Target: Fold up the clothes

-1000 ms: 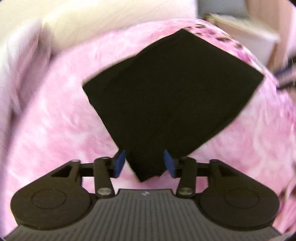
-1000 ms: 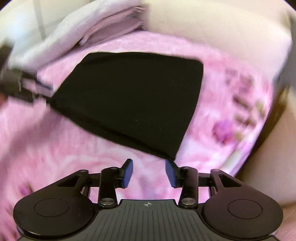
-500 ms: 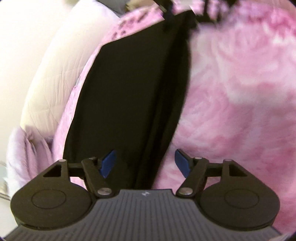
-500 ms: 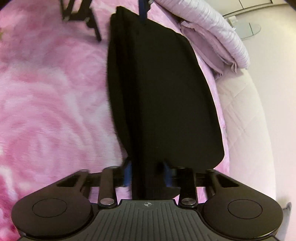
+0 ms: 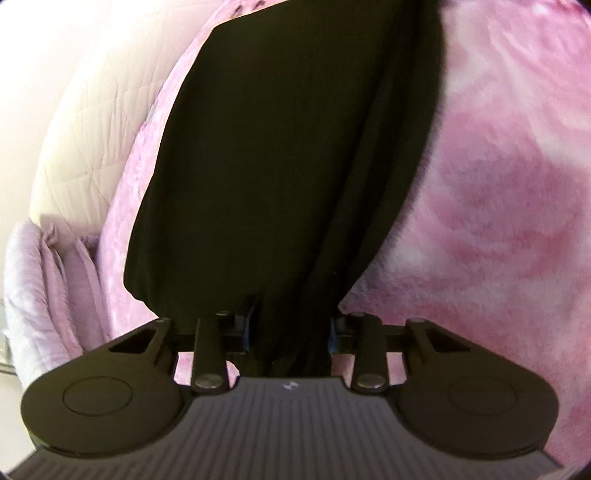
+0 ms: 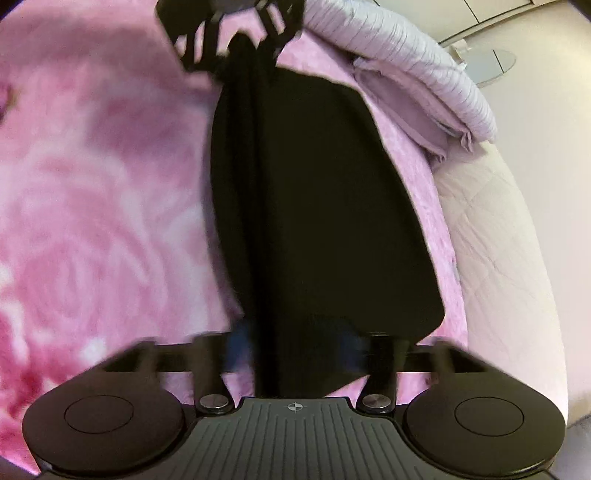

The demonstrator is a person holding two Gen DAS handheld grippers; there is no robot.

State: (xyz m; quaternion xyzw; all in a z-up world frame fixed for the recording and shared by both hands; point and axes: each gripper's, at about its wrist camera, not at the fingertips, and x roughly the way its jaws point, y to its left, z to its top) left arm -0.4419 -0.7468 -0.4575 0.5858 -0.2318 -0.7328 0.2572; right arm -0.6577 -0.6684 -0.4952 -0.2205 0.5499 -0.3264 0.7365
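Observation:
A folded black garment (image 5: 280, 155) lies on a pink fluffy blanket (image 5: 498, 221). My left gripper (image 5: 290, 328) is shut on the garment's near end; the cloth bunches between the blue pads. In the right wrist view the same garment (image 6: 317, 206) runs away from me, and my right gripper (image 6: 295, 347) is blurred with the cloth's other end between its fingers. The left gripper (image 6: 236, 33) shows at the garment's far end, holding it.
A lilac folded cloth pile (image 6: 417, 77) lies at the blanket's edge, also in the left wrist view (image 5: 48, 291). A cream quilted surface (image 5: 96, 122) borders the blanket. A pale floor area (image 6: 517, 74) lies beyond.
Both grippers swung to the two ends of the garment. The left gripper went from open to closed on the cloth. The right gripper now looks blurred and wider around the cloth.

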